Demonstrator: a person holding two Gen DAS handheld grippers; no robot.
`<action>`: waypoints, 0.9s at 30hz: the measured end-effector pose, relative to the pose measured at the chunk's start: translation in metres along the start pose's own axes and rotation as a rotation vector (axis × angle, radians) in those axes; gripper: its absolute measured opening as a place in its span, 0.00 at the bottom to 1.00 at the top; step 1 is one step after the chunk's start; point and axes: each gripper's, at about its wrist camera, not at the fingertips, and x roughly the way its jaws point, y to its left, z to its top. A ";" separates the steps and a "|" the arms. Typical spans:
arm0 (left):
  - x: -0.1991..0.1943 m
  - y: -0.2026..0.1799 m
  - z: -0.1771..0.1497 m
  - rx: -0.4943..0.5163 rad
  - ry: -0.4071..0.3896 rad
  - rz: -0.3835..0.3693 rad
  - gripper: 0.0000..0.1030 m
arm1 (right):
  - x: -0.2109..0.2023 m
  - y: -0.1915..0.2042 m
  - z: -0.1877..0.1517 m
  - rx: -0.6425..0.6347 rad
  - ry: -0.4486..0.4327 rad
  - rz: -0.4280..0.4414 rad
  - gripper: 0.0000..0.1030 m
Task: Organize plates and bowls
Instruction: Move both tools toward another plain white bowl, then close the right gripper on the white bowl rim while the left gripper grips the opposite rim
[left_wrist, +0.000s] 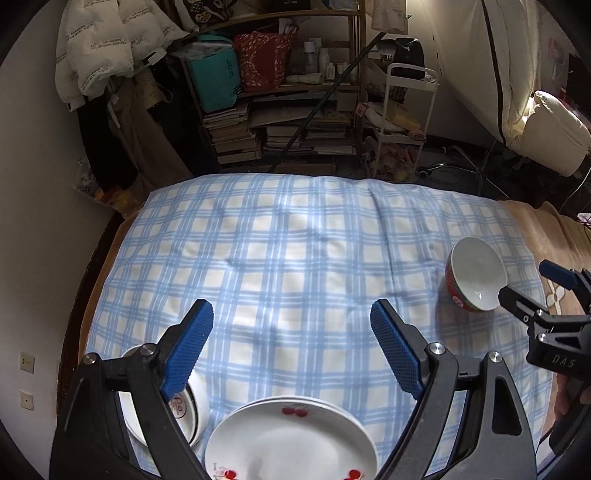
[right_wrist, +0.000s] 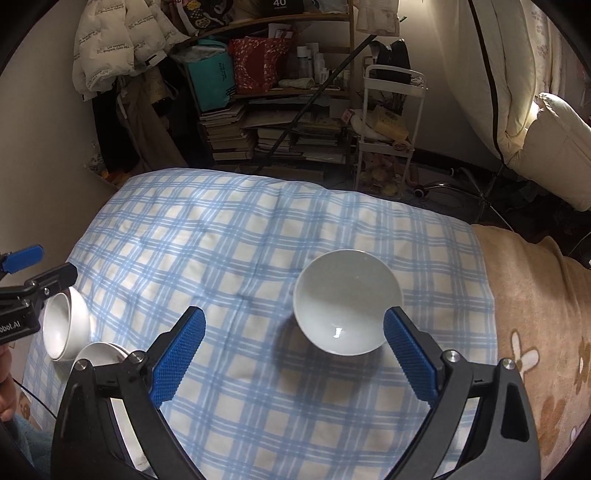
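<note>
1. The left gripper (left_wrist: 291, 347) hangs with its jaws spread wide, nothing between the ribbed blue pads (left_wrist: 188, 350).
2. Below it sits a stack of round white plates (left_wrist: 291, 439), glossy, printed with red cherries, on the blue-and-white checked cloth (left_wrist: 295, 240).
3. Nested white bowls (left_wrist: 184, 413) lie just left of the plates, partly hidden by the left finger.
4. The right gripper (right_wrist: 293, 354) is likewise spread and empty.
5. A smooth round bowl with a red patterned outside (left_wrist: 474, 275) stands apart on the cloth's right side, just beyond the right finger's tip (right_wrist: 397, 321).
6. A fuzzy tan blanket (right_wrist: 535, 295) borders the cloth.
</note>
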 end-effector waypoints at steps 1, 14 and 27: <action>0.004 -0.007 0.004 0.007 0.003 -0.005 0.83 | 0.004 -0.006 0.001 0.013 0.004 0.001 0.99; 0.059 -0.093 0.028 0.121 0.013 -0.055 0.83 | 0.042 -0.082 0.004 0.141 0.037 -0.013 0.98; 0.111 -0.135 0.038 0.140 0.097 -0.120 0.83 | 0.082 -0.112 0.000 0.141 0.132 -0.032 0.94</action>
